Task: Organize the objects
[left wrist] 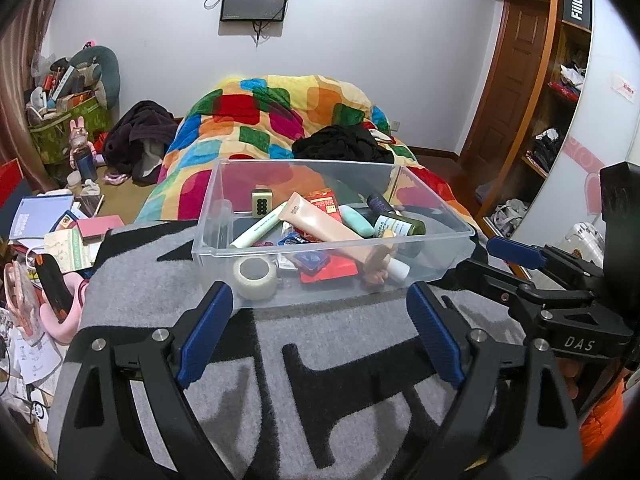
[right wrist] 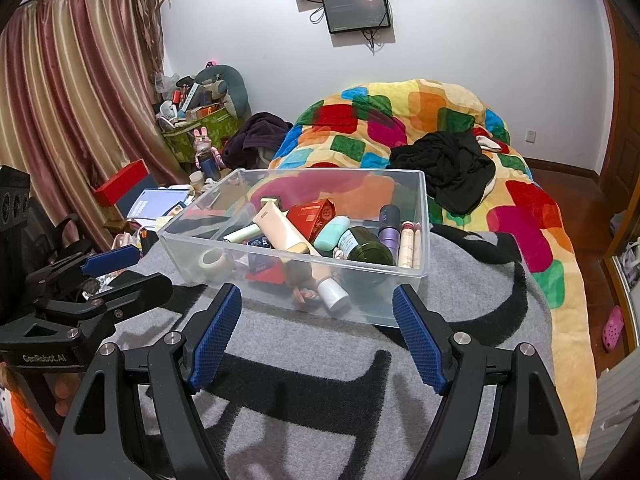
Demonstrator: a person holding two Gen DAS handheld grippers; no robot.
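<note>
- We are holding the left gripper [left wrist: 320, 312] with its jaws spread wide and nothing between them; its blue pads [left wrist: 206, 332] are hovering over the grey and black blanket [left wrist: 248, 396], just short of the clear plastic bin [left wrist: 432, 258].
- We are holding the right gripper [right wrist: 316, 316] beside it, jaws likewise spread and gripping nothing, aimed at the bin's near wall.
- Both grippers are pointing downward at the bin from the same side, probably so we are ready to reach in or grip its walls.
- The bin is sitting on the blanket at the foot of the bed, likely set there as a collecting place.
- Inside, small things are lying jumbled on one another: a peach tube [left wrist: 320, 220], a roll of tape [left wrist: 256, 278], a dark green bottle [right wrist: 366, 250], a mint case [right wrist: 332, 234], a purple bottle [right wrist: 390, 226] and a red packet [right wrist: 312, 216].
- Beyond the bin, a colourful quilt [left wrist: 256, 120] is covering the bed, with black clothing [left wrist: 344, 146] heaped on it.
- Off to the side, papers [left wrist: 40, 216] are lying in a clutter.
</note>
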